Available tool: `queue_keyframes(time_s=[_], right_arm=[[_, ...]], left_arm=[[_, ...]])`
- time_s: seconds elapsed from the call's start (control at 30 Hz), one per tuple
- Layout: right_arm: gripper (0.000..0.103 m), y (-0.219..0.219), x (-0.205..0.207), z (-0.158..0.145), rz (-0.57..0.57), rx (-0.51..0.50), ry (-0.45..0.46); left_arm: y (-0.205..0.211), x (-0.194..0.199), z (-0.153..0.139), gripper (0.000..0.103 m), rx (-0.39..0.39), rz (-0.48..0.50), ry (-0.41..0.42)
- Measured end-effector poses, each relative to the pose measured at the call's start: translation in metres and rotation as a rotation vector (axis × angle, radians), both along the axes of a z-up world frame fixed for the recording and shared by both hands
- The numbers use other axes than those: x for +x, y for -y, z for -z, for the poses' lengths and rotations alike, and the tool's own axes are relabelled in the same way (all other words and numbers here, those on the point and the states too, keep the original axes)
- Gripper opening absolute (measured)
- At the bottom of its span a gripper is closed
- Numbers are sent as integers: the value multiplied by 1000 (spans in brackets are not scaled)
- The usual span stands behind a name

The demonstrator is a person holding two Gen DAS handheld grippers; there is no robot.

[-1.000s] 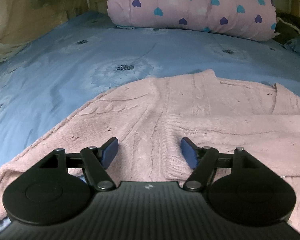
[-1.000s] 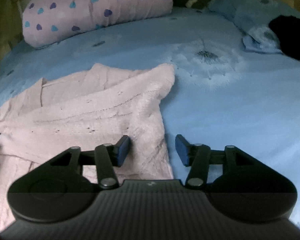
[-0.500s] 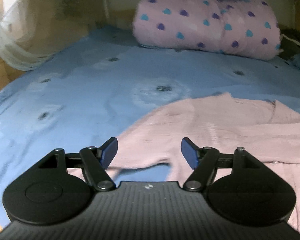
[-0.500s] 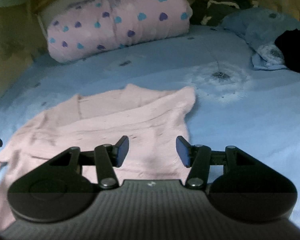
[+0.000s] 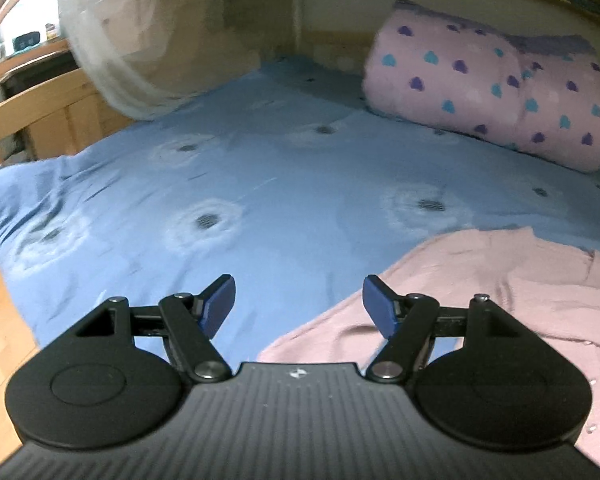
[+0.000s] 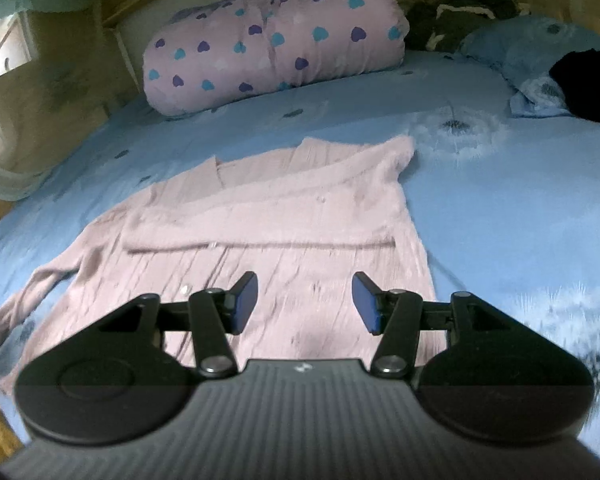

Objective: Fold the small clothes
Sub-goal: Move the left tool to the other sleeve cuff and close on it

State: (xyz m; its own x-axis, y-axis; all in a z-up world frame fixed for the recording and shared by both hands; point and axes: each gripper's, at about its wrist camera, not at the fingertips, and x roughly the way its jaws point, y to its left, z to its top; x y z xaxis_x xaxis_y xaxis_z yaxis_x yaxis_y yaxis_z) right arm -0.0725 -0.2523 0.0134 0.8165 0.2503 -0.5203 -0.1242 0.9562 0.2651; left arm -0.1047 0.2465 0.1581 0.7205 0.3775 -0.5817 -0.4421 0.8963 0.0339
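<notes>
- Between my right gripper's (image 6: 304,304) blue pads (image 6: 246,300) nothing is held; the jaws stand wide apart above the lower part of the pink knit cardigan (image 6: 284,216).
- Over on the other side, my left gripper (image 5: 299,306) is released too, jaws spread and holding nothing; its left pad sits over bare sheet, its right pad over the cardigan's (image 5: 500,276) edge.
- From the right wrist view, the cardigan lies flat on the blue bedsheet (image 6: 500,200), front side up, with one sleeve folded across the chest and the other sleeve trailing out toward the lower left of that view.
- I can make out small pale dots down the cardigan's front that may be buttons, though the blur keeps me from being sure.
- Beyond the garment, a rolled pink quilt with blue and purple hearts (image 6: 276,40) rests at the far end of the bed.
- Off to the far right of the right wrist view, a blue pillow (image 6: 532,48) lies with something black (image 6: 592,80) against it.
- At the left view's far left, a pale curtain (image 5: 112,52) hangs down to the bed's edge, beside wooden furniture (image 5: 48,100).
</notes>
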Motion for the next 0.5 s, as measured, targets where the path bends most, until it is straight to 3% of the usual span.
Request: queue_keyframes(time_s=[0.23, 0.5], right_arm=[[54, -8, -15, 20, -22, 1, -21], [54, -15, -18, 40, -31, -23, -23]], left_arm=[[-34, -31, 40, 75, -73, -102, -55], [-46, -33, 91, 75, -176, -131, -103]])
